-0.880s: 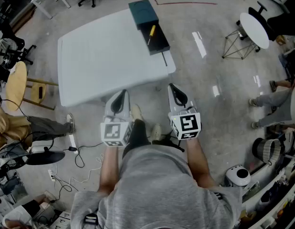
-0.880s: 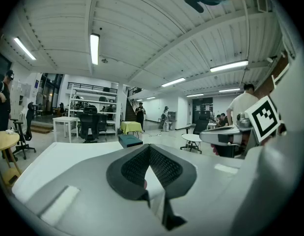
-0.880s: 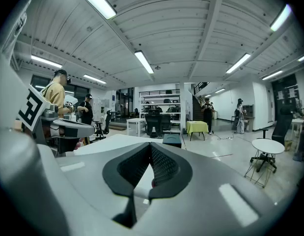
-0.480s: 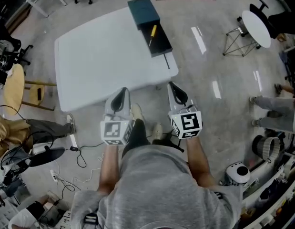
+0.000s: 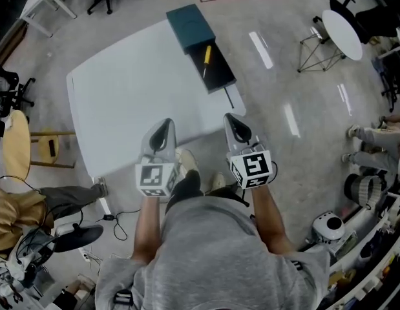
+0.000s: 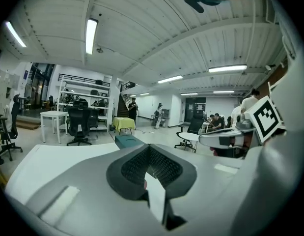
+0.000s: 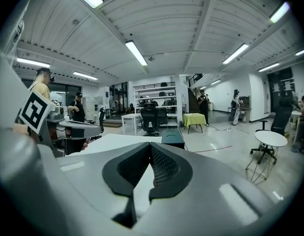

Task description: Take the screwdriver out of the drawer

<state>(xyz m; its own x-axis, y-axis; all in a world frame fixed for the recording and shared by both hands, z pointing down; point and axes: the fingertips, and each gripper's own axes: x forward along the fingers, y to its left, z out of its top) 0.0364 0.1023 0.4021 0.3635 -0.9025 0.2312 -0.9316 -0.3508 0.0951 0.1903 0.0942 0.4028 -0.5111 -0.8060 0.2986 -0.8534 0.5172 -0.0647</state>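
A teal drawer box (image 5: 190, 21) stands at the far end of the white table (image 5: 128, 95). Its dark drawer (image 5: 219, 73) is pulled out toward me, and a screwdriver (image 5: 205, 55) with a yellow handle lies in it. Both grippers are held in front of my body at the table's near edge, well short of the drawer. The left gripper (image 5: 164, 126) is shut and empty, and so is the right gripper (image 5: 236, 124). The left gripper view looks past its closed tips (image 6: 149, 147) to the teal box (image 6: 125, 140). The right gripper view shows its closed tips (image 7: 151, 145) and the box (image 7: 172, 137).
A small round white table (image 5: 342, 33) and a wire-frame stand (image 5: 314, 49) are on the floor to the right. A seated person (image 5: 22, 205) and a wooden stool (image 5: 19, 144) are at the left. Cables (image 5: 115, 215) lie by my feet. Another person (image 5: 380, 141) is at the right edge.
The table and drawer have shifted down and left in the head view as I came closer. The gripper tips now overlap the table's near edge. Both grippers stayed shut.
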